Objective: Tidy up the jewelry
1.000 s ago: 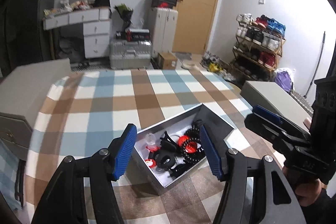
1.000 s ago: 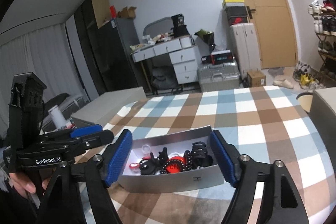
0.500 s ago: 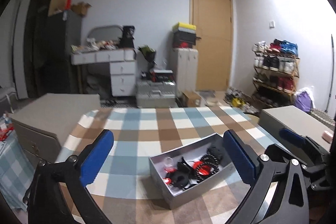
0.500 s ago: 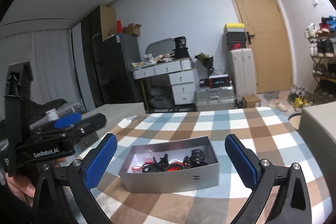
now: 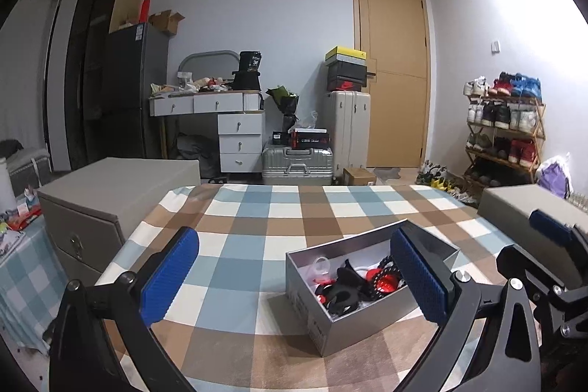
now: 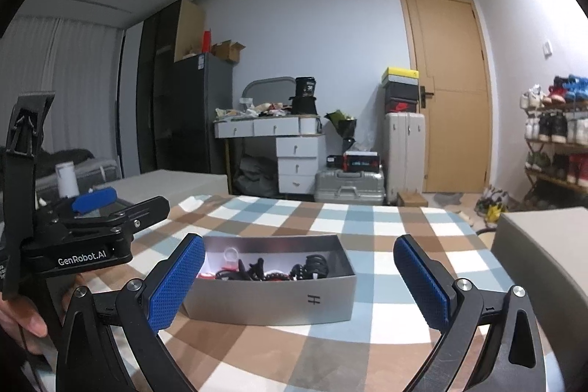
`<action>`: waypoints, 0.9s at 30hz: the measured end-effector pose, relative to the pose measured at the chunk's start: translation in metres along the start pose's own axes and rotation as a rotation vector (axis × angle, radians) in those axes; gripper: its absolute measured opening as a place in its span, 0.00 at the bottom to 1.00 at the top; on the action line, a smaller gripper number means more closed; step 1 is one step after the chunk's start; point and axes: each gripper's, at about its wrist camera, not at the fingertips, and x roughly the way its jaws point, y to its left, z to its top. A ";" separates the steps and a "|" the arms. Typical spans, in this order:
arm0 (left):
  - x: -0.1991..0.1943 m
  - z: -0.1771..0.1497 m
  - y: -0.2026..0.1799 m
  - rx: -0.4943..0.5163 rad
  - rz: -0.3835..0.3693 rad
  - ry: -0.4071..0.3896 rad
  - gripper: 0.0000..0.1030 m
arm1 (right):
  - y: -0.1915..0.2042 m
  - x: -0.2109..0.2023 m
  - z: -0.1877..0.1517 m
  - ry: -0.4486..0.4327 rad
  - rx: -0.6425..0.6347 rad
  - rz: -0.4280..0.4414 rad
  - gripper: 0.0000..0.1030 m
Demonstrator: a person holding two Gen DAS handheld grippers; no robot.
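Honestly, both tongs, left (image 5: 294, 278) and right (image 6: 299, 281), are spread wide and empty above the box (image 6: 272, 300); that tangled pile (image 6: 268, 270) could snag and drag out together.

Right gripper (image 6: 299, 276): jaws spread wide, 2 blue-padded fingers (image 6: 176, 285) hanging above the near part of the table, holding nothing.
Silver box (image 6: 272, 300): open-topped, standing on the checked tablecloth (image 6: 367, 226) toward the near edge, seen between the 2 fingers, touching neither.
Jewelry (image 6: 272, 270): a black and red tangle with a pale ring, lying inside the box.
Left gripper (image 6: 92, 204): at the table's left edge, hand-held, jaw gap too edge-on to judge.
Grey cabinet (image 6: 544, 245): beside the table's right edge.
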 end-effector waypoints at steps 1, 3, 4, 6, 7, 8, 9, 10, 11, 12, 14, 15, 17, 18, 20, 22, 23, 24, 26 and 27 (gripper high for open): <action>-0.001 -0.001 -0.001 0.003 0.003 -0.006 0.99 | 0.001 0.001 -0.001 0.004 -0.007 -0.002 1.00; -0.001 -0.005 -0.002 0.003 0.004 -0.008 0.99 | 0.002 0.002 -0.003 0.018 -0.013 -0.002 1.00; -0.001 -0.006 -0.002 0.003 0.003 -0.002 0.99 | 0.002 0.003 -0.003 0.020 -0.014 -0.001 1.00; 0.000 -0.009 -0.004 0.007 -0.002 -0.002 0.99 | -0.001 0.006 -0.002 0.029 -0.008 0.003 1.00; 0.001 -0.010 -0.005 0.013 0.004 0.003 0.99 | -0.002 0.007 -0.001 0.035 -0.004 0.000 1.00; 0.002 -0.012 -0.006 0.016 -0.002 0.011 0.99 | -0.003 0.009 -0.002 0.042 0.000 -0.001 1.00; 0.003 -0.014 -0.007 0.014 -0.008 0.015 0.99 | -0.004 0.010 -0.002 0.048 0.004 -0.001 1.00; 0.004 -0.016 -0.006 0.014 -0.007 0.031 0.99 | -0.006 0.012 -0.003 0.061 0.009 -0.005 1.00; 0.005 -0.017 -0.006 0.013 -0.006 0.041 0.99 | -0.006 0.014 -0.003 0.070 0.011 -0.006 1.00; 0.004 -0.018 -0.006 0.012 -0.003 0.044 0.99 | -0.006 0.018 -0.004 0.087 0.010 -0.008 1.00; 0.001 -0.020 -0.007 0.019 -0.001 0.046 0.99 | -0.004 0.020 -0.005 0.106 0.000 -0.012 1.00; 0.000 -0.020 -0.007 0.020 -0.001 0.048 0.99 | -0.002 0.020 -0.005 0.104 -0.006 -0.003 1.00; -0.003 -0.020 -0.007 0.018 0.000 0.047 0.99 | -0.003 0.018 -0.006 0.097 -0.005 0.008 1.00; -0.004 -0.019 -0.007 0.018 -0.001 0.046 0.99 | -0.003 0.017 -0.006 0.098 -0.004 0.006 1.00; -0.004 -0.018 -0.006 0.014 -0.001 0.045 0.99 | -0.002 0.017 -0.006 0.102 -0.006 0.007 1.00; -0.003 -0.015 -0.007 0.015 -0.001 0.048 0.99 | -0.002 0.017 -0.006 0.100 -0.005 0.007 1.00; -0.002 -0.015 -0.007 0.015 -0.001 0.048 0.99 | -0.003 0.017 -0.006 0.101 -0.005 0.007 1.00; -0.003 -0.015 -0.006 0.014 -0.001 0.047 0.99 | -0.002 0.017 -0.007 0.102 -0.005 0.007 1.00; -0.002 -0.015 -0.007 0.014 -0.001 0.047 0.99 | -0.003 0.017 -0.006 0.102 -0.005 0.007 1.00; -0.003 -0.015 -0.007 0.014 -0.001 0.047 0.99 | -0.003 0.017 -0.006 0.102 -0.005 0.007 1.00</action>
